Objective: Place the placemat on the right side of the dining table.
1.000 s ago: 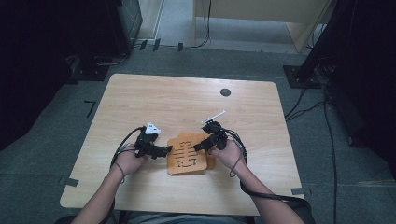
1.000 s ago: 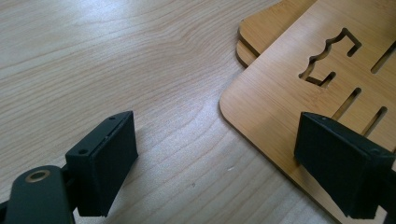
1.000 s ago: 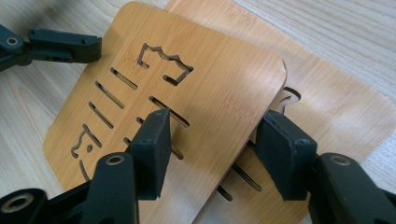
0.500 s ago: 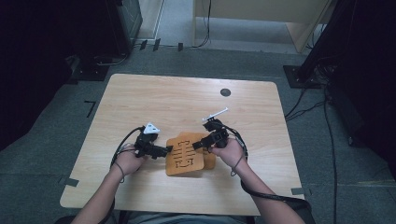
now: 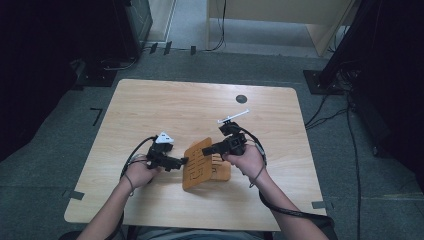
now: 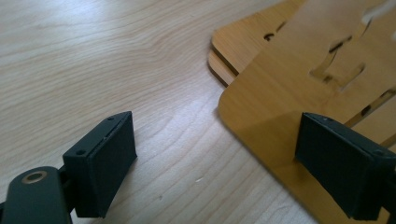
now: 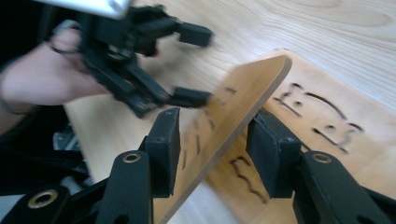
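The right claw (image 7: 212, 154) is closing loosely around the tilted upper board (image 7: 233, 116), so it may be slipping back onto the lower board (image 7: 327, 116). The left claw (image 6: 233, 172) is gaping open, holding nothing.

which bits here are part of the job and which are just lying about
In use: top wooden panel, tilted up; bottom wooden panel, flat; right tongs straddling the top panel's edge; left tongs at its other side.
Lying about: table's round grommet; floor cables.
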Available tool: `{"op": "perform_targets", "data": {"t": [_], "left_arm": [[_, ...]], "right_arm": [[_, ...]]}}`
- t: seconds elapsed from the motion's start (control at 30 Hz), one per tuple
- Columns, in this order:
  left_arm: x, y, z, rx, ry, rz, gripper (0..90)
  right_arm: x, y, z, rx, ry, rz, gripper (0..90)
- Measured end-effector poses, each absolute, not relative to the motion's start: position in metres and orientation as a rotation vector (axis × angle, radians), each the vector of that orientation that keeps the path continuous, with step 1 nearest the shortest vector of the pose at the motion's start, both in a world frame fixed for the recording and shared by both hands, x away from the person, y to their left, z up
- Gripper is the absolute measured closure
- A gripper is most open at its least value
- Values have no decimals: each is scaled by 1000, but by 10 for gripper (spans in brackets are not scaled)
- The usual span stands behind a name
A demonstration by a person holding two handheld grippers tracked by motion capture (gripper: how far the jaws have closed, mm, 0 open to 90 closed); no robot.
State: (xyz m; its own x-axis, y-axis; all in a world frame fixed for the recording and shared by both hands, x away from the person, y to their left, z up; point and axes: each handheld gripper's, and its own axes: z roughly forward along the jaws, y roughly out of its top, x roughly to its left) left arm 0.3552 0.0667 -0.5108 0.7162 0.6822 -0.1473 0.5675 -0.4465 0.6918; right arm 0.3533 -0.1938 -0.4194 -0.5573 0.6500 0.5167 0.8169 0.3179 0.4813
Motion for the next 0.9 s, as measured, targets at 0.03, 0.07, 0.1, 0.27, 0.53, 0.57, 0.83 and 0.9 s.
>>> {"op": "perform_targets", "data": {"t": [0.03,0.07,0.1,0.27,0.53,0.57,0.83,0.9], "left_arm": [[355,67,-511,2168,944,196,123],[354,63,-511,2176,924,196,123],[353,62,-511,2178,919,192,123],[353,61,-511,2176,912,196,124],[353,63,-512,2182,891,206,126],[353,63,-512,2184,889,207,126],[356,69,-509,2173,919,146,128],[358,75,-504,2145,919,140,130]], "right_arm": [[353,-194,-419,-1338,-2356,-1068,552],[352,-193,-417,-1324,-2351,-1077,555],[350,-190,-413,-1310,-2347,-1083,565],[348,-180,-416,-1322,-2302,-1007,600],[360,-190,-437,-1477,-2163,-876,788],[360,-190,-437,-1477,-2163,-876,788],[368,-203,-450,-1494,-2017,-892,846],[369,-206,-451,-1488,-1969,-908,871]]}}
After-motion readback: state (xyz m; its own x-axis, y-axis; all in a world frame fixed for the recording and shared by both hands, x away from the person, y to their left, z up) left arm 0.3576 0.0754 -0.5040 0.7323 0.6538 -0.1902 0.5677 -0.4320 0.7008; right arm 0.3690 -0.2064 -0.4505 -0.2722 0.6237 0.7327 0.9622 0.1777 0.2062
